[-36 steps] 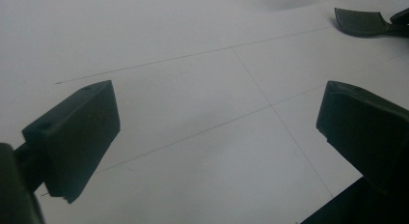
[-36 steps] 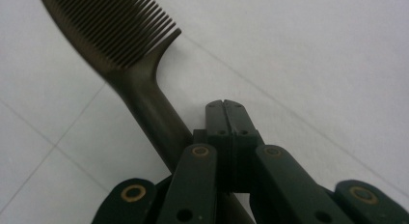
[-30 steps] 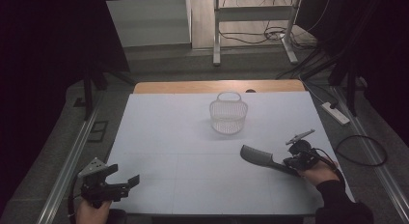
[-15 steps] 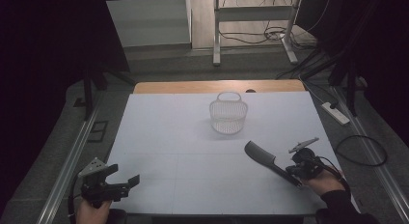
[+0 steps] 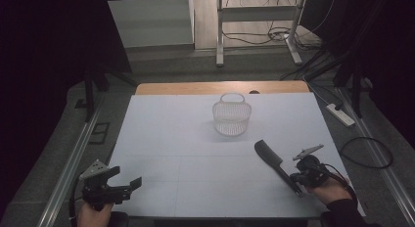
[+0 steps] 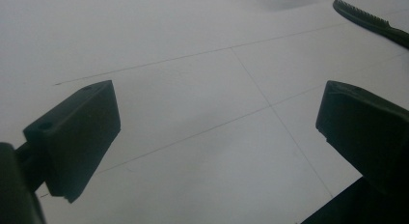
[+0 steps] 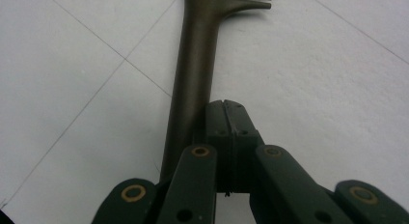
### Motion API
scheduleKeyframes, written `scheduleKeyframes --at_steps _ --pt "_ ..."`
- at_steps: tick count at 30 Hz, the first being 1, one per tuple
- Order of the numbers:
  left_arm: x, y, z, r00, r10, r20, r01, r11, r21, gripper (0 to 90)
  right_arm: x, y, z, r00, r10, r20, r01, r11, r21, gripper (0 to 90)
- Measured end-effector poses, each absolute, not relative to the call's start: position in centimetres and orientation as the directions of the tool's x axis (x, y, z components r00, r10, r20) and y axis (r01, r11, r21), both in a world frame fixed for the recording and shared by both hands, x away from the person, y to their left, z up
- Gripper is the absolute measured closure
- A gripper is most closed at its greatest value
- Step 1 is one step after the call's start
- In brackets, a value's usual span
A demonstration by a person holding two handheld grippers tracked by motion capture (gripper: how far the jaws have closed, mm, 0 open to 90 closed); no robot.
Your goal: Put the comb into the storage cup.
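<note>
Dim high view, table palely lit at centre, frame edges falling into black; both gripper views evenly lit, soft-shadowed, near jaws blurred.

Left gripper held low at the near left table corner, jaws spread wide apart, nothing between them, pointing inward across the surface. Left hand gripping the body from below. Right gripper at the near right, jaws pressed fully together. Right hand wrapped around the body, dark sleeve behind.
</note>
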State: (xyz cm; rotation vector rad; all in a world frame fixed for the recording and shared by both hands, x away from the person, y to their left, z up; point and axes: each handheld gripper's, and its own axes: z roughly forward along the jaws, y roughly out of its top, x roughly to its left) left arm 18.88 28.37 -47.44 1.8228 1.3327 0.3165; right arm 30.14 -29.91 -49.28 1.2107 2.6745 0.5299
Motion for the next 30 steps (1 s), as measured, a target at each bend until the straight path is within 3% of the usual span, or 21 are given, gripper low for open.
scheduleKeyframes --at_steps 9,17,30 --pt "18.9 28.4 -47.4 0.403 0.877 -0.261 0.667 -0.086 0.740 2.4 29.9 -30.3 -48.2 -0.644 0.765 -0.025 0.676 0.584 0.450 87.6" --pt "18.9 28.3 -47.4 0.406 0.877 -0.257 0.668 -0.092 0.739 2.5 29.4 -30.3 -46.4 -0.632 0.774 -0.034 0.634 0.542 0.551 64.4" --pt "19.0 28.3 -47.5 0.408 0.875 -0.258 0.671 -0.096 0.736 2.4 29.4 -29.8 -45.3 -0.604 0.797 -0.020 0.633 0.495 0.596 21.8"
